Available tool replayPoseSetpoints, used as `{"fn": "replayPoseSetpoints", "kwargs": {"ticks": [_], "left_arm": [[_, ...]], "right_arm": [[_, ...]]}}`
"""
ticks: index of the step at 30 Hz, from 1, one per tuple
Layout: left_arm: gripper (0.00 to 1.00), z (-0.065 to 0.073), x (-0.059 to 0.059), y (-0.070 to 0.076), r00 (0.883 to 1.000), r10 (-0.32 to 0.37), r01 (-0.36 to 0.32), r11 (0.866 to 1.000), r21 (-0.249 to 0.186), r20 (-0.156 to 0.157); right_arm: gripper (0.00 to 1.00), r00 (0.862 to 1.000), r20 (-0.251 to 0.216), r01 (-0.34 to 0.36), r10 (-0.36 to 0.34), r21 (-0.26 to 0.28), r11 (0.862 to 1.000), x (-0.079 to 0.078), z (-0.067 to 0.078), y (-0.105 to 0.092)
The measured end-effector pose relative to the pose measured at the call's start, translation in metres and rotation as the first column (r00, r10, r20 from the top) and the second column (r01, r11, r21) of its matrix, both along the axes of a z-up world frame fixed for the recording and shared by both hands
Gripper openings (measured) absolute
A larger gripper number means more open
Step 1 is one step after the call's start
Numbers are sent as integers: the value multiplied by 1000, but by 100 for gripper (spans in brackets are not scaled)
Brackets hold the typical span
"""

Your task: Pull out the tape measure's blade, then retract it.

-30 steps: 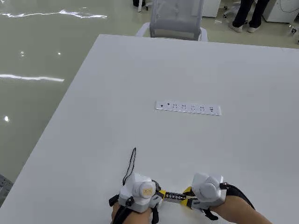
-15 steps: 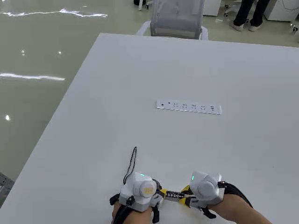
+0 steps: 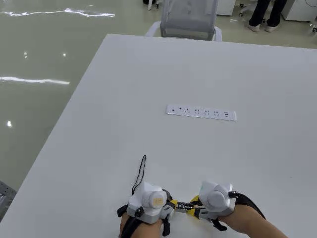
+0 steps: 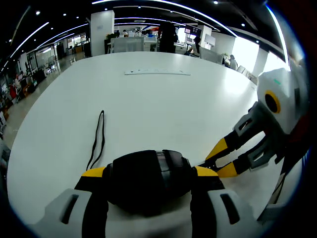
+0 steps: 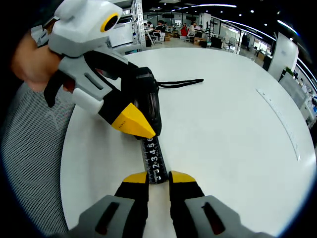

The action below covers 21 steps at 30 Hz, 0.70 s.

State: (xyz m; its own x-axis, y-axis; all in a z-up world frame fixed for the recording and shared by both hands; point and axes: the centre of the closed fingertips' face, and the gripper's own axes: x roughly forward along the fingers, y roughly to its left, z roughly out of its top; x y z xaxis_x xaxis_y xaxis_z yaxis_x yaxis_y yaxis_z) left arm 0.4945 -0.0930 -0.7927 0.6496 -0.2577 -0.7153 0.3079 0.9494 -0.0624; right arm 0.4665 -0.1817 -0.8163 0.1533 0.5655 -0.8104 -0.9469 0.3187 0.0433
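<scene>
Tape measure [image 5: 148, 99] near front edge of table [image 3: 198, 74], black case clamped in left gripper [image 4: 148, 172]. Short blade [image 5: 153, 156] drawn rightward, long axis crosswise between grippers. End pinched in right gripper [image 5: 158, 177].

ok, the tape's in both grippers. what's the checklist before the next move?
1. Left gripper holds the tape measure case: ok, jaws closed on both its sides.
2. Right gripper holds the blade: ok, jaws pinch its end.
3. Blade straight between case and right gripper: ok, a short flat stretch with no kink.
4. Strap clear of the blade: ok, it lies loose on the table on the case's far side.
5. Power strip out of the way: ok, far up the table.
6. Blade free to run in or out: cannot tell from the pictures.
</scene>
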Motion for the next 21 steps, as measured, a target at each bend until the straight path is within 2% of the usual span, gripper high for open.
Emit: {"fn": "replayPoseSetpoints", "kwargs": {"ticks": [21], "left_arm": [[65,-1,1,0,1000,-1,1,1000,-6,-2]], "right_arm": [[15,1000,0,-1,1,7,1000,0,1,10]]}}
